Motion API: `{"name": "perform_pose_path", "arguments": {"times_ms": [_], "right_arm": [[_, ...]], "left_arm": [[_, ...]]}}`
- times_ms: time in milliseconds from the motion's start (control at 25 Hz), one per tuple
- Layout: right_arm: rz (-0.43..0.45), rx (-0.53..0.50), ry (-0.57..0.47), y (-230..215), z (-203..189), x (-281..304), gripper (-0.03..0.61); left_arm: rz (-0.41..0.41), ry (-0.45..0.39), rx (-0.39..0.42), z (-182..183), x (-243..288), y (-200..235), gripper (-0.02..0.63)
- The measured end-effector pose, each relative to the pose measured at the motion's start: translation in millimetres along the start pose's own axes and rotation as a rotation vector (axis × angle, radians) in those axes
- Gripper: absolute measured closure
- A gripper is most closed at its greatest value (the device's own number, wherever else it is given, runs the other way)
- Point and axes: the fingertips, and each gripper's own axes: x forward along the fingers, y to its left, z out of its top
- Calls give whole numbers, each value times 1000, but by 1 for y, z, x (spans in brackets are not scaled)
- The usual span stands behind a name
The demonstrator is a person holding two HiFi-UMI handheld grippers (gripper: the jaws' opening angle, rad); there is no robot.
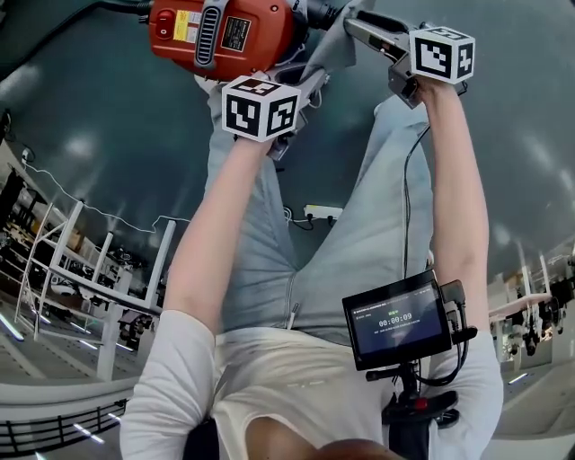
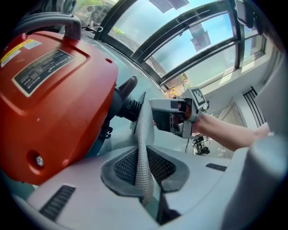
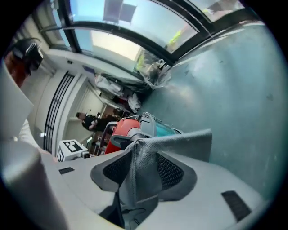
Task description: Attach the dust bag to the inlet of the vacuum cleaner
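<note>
The red vacuum cleaner [image 1: 220, 31] lies on the floor in front of me; in the left gripper view it fills the left side [image 2: 54, 99], its black inlet [image 2: 128, 101] pointing right. The grey mesh dust bag [image 2: 143, 134] is stretched between both grippers just beside that inlet. My left gripper [image 2: 146, 179] is shut on a narrow fold of it. My right gripper [image 3: 135, 179] is shut on a thicker bunch of the dust bag [image 3: 180, 143], with the vacuum cleaner [image 3: 135, 128] beyond. In the head view the left gripper [image 1: 287, 76] and right gripper [image 1: 357, 22] sit close to the vacuum.
A small monitor [image 1: 397, 319] on a rig hangs at my chest. A white power strip [image 1: 322, 213] lies on the floor between my legs. White frames [image 1: 90, 269] stand at the left. A person [image 3: 90, 120] stands far off.
</note>
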Motion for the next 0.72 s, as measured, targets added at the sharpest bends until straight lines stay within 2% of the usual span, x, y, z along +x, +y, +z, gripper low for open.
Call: {"name": "perform_pose_path", "arguments": {"times_ms": [120, 200, 280, 400, 480, 600, 720], "right_arm": [[-1, -160, 75, 3, 3, 2, 388], [2, -219, 109, 4, 2, 3, 388], [9, -258, 125, 6, 2, 5, 388], [-7, -387, 149, 12, -2, 6, 388], [-19, -501, 170, 14, -8, 3, 388], [-1, -596, 167, 15, -12, -4, 388], [23, -612, 151, 14, -14, -13, 387]], "left_arm": [[-56, 51, -7, -3, -8, -9, 542], [-127, 101, 3, -8, -19, -17, 472], [-158, 123, 44, -9, -37, -20, 454], [-168, 101, 175, 6, -71, -26, 456], [-173, 74, 217, 24, -85, -28, 456], [-171, 30, 187, 50, -92, -22, 456], [-172, -20, 149, 74, -95, -17, 456]]}}
